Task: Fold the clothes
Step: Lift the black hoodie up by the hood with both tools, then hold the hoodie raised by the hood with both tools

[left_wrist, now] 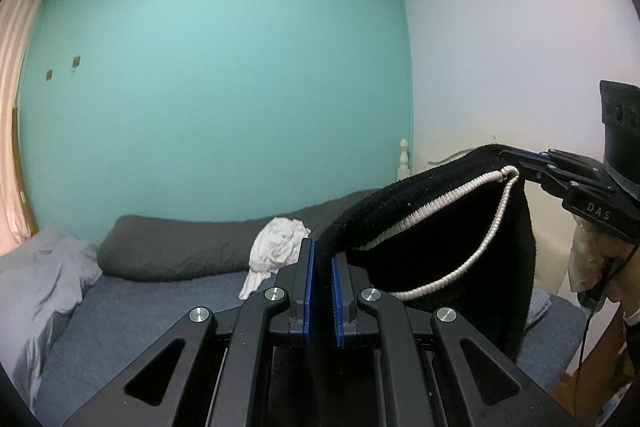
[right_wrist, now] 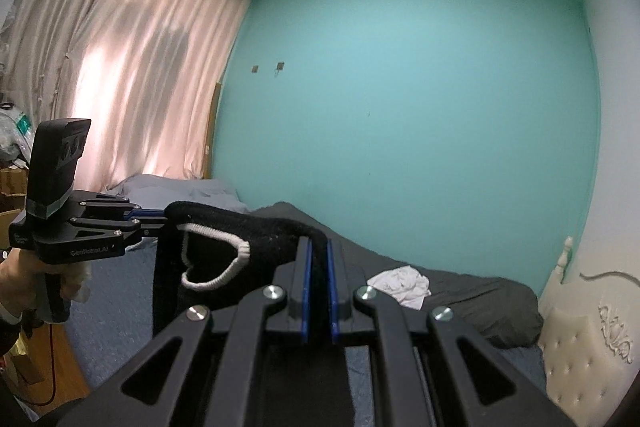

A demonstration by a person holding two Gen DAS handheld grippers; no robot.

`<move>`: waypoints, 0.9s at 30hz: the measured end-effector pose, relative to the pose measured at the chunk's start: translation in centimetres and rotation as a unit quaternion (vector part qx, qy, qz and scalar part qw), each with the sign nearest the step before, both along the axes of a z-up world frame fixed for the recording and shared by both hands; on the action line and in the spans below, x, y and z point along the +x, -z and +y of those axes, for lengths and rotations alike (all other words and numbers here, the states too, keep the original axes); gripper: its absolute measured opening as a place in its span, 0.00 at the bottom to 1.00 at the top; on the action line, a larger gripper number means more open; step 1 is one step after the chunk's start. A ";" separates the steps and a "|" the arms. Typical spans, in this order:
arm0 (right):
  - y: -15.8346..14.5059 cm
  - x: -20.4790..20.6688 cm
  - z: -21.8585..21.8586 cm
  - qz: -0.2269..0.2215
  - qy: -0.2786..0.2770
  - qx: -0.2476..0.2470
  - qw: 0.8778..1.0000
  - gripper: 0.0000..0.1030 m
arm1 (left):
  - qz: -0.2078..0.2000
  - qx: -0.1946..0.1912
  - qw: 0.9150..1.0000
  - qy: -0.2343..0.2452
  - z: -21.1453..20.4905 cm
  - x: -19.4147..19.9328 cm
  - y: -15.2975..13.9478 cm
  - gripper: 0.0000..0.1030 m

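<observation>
Two grippers, left (left_wrist: 323, 259) and right (right_wrist: 318, 259), each pinch the garment's (left_wrist: 432, 227) top edge, held above the bed (left_wrist: 160, 307), probably to hang flat for folding.

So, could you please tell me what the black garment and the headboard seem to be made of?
Black garment: looks like a soft knit, matte and fuzzy, with a ribbed cream trim. Headboard: seemingly cream padded leatherette, button-tufted with a slight sheen, though it could be fabric.

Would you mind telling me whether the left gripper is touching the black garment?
Touching: the left wrist view shows the left gripper with its blue pads clamped on the black garment.
</observation>
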State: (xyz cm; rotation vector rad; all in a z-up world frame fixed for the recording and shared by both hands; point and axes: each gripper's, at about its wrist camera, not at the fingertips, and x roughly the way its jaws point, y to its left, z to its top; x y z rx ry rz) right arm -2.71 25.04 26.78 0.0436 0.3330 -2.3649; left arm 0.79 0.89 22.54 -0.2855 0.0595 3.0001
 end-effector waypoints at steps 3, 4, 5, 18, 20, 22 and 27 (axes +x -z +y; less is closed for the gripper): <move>-0.5 0.6 0.1 0.004 -0.002 -0.005 1.000 0.06 | 0.007 -0.003 1.000 0.002 0.5 1.2 -0.7 0.08; -0.5 0.8 0.1 0.005 -0.001 -0.006 1.000 0.06 | 0.009 -0.005 1.000 0.002 0.7 1.6 -0.9 0.08; -0.6 1.1 0.2 0.007 -0.001 -0.006 1.000 0.06 | 0.010 -0.007 1.000 0.002 0.9 1.8 -1.0 0.08; -0.2 3.9 -0.8 0.021 0.003 -0.009 1.000 0.06 | 0.032 -0.012 0.999 0.003 3.2 4.9 -1.3 0.08; -0.2 4.3 -0.8 0.023 0.003 -0.009 1.000 0.06 | 0.036 -0.013 0.999 0.003 3.4 5.4 -1.5 0.08; -0.2 4.8 -0.6 0.024 0.003 -0.009 1.000 0.06 | 0.039 -0.013 0.999 0.003 3.6 5.8 -1.7 0.08; -0.7 5.8 -0.1 0.029 0.000 -0.012 1.000 0.06 | 0.046 -0.016 0.999 0.007 4.0 6.6 -2.2 0.08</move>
